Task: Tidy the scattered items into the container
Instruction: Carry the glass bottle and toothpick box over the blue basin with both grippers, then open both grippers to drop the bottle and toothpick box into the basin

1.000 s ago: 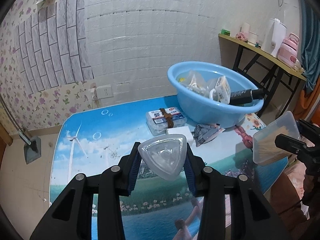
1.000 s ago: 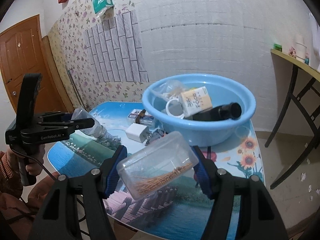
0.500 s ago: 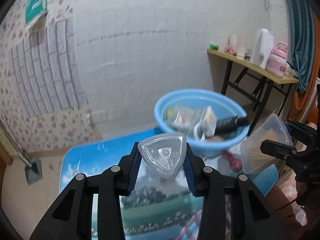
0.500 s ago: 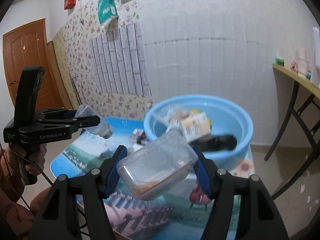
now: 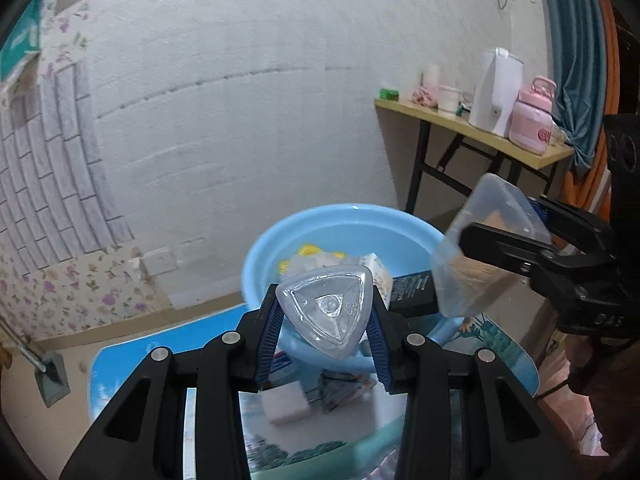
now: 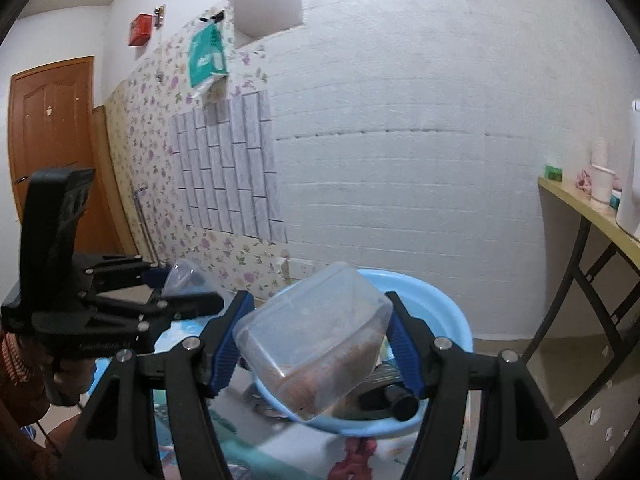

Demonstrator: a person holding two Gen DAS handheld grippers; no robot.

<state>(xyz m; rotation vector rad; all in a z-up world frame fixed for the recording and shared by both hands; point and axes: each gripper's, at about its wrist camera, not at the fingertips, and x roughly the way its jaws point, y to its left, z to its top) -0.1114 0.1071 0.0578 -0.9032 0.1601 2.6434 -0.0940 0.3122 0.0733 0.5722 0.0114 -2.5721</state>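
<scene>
My left gripper (image 5: 325, 340) is shut on a clear triangular plastic bottle (image 5: 326, 312), held in the air in front of the blue basin (image 5: 304, 224). My right gripper (image 6: 316, 348) is shut on a clear plastic box of toothpicks (image 6: 312, 340), held above the basin (image 6: 444, 312). The basin holds a white carton (image 5: 376, 270), a black tube (image 5: 412, 292) and some packets. In the left wrist view the right gripper (image 5: 504, 248) with its box (image 5: 480, 248) is at the basin's right rim. In the right wrist view the left gripper (image 6: 188, 300) and bottle (image 6: 184, 280) are at left.
On the picture-print table (image 5: 120, 360) near the basin lie a white charger block (image 5: 286, 402) and a dark foil packet (image 5: 340, 390). A wooden side table (image 5: 472, 132) with a kettle and pink flask stands at the right. The white wall is behind.
Both grippers have risen and moved toward the basin with their loads. The bottle and the toothpick box now sit close above the basin's near rim.
</scene>
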